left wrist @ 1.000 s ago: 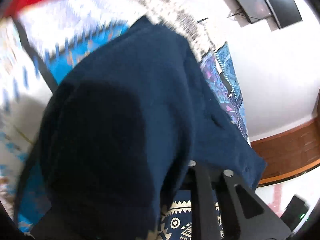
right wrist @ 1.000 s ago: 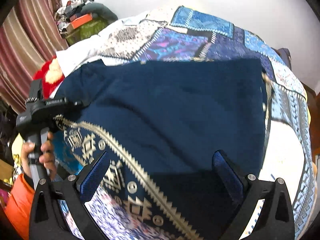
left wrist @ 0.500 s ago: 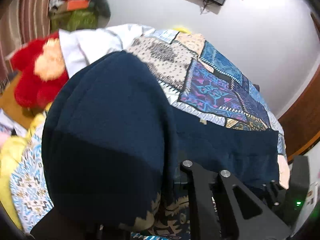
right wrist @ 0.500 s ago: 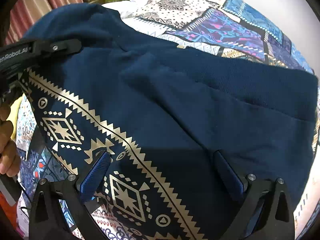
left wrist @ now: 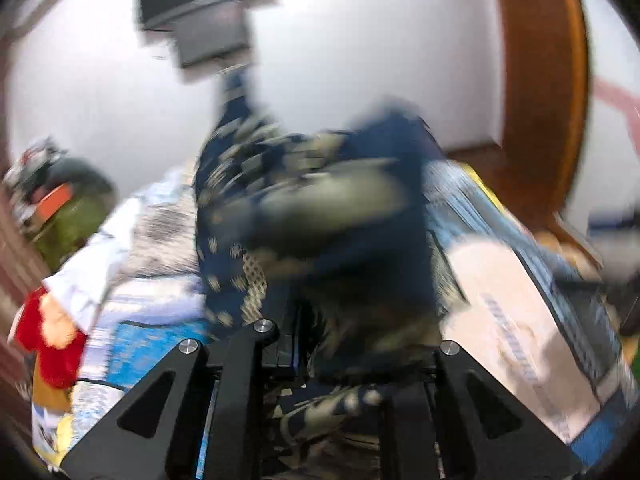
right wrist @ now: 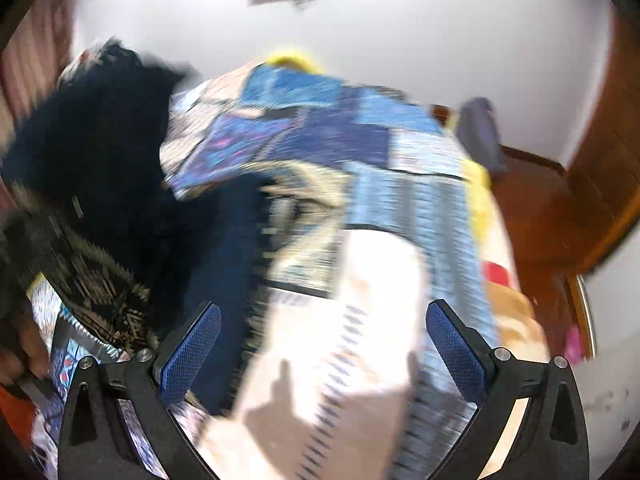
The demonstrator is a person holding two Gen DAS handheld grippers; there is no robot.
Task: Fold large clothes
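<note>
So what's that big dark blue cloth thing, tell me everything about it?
It is a navy garment of soft knit-looking fabric, with a gold-beige geometric pattern band. It is bunched and lifted above the patchwork bedspread, not lying flat. In the left wrist view, cloth sits between the left gripper fingers. The right gripper is open beside it, holding nothing. The pictures are blurred.

Left wrist view is heavily motion-blurred. We see the left gripper (left wrist: 352,364) with navy gold-patterned garment (left wrist: 320,216) bunched between its fingers (left wrist: 244,368); whether they clamp it, we can't tell. Garment rises in a heap above the patchwork bedspread (left wrist: 516,312). Red plush toy (left wrist: 48,340) at left edge, green bag (left wrist: 76,216) behind it, dark wall-mounted screen (left wrist: 204,12) up top, wooden door frame (left wrist: 540,92) at right.
</note>
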